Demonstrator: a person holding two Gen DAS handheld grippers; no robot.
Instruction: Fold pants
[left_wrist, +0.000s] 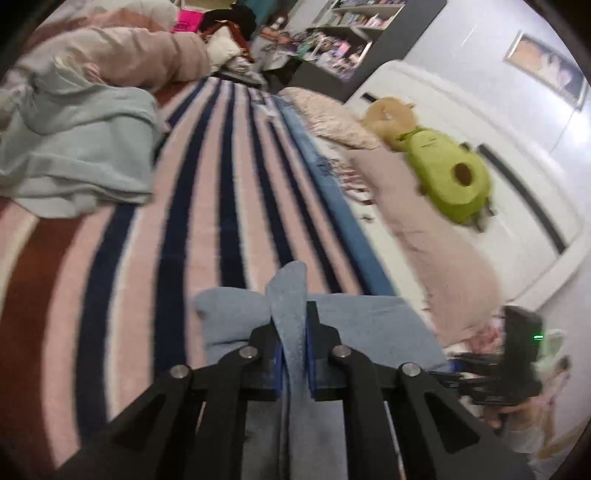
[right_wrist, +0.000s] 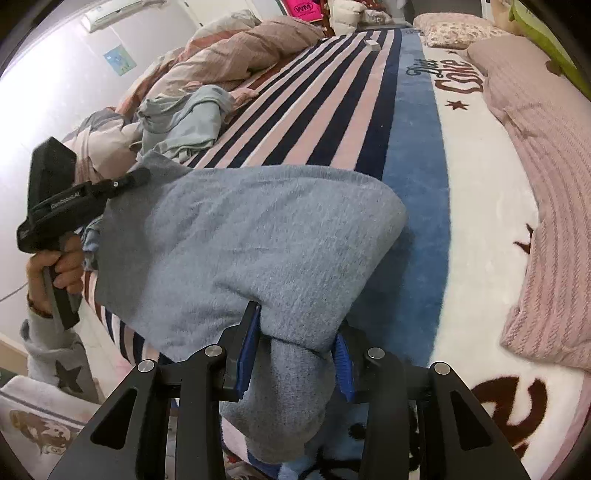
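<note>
Left gripper (left_wrist: 291, 332) clamped on a narrow ridge of the grey-blue pants (left_wrist: 236, 317), fabric pinched upright between the blue pads (left_wrist: 309, 354). Right gripper (right_wrist: 295, 347) likewise closed around a thick bunched roll of the same pants (right_wrist: 251, 236), cloth bulging out past both fingers. Pants held up between the two tools, draped over the near edge of the striped blanket (right_wrist: 332, 103) (pink, navy and white bands, with a blue band alongside). In the right wrist view, left tool at 9 o'clock, gripped by a bare hand (right_wrist: 55, 269), its tip biting the far corner of the pants. In the left wrist view, right tool at 4 o'clock, blurred, a green light showing. Further out: pale mint garment (left_wrist: 81, 147) crumpled at 10 o'clock, pink knitted throw (right_wrist: 535, 192) at 3 o'clock. Beyond that, green plush toy (left_wrist: 450, 181) against a white headboard (left_wrist: 517, 122), rumpled pink duvet (left_wrist: 140, 55) at 11 o'clock. Farthest, cluttered shelves (left_wrist: 343, 29) at 12 o'clock.
</note>
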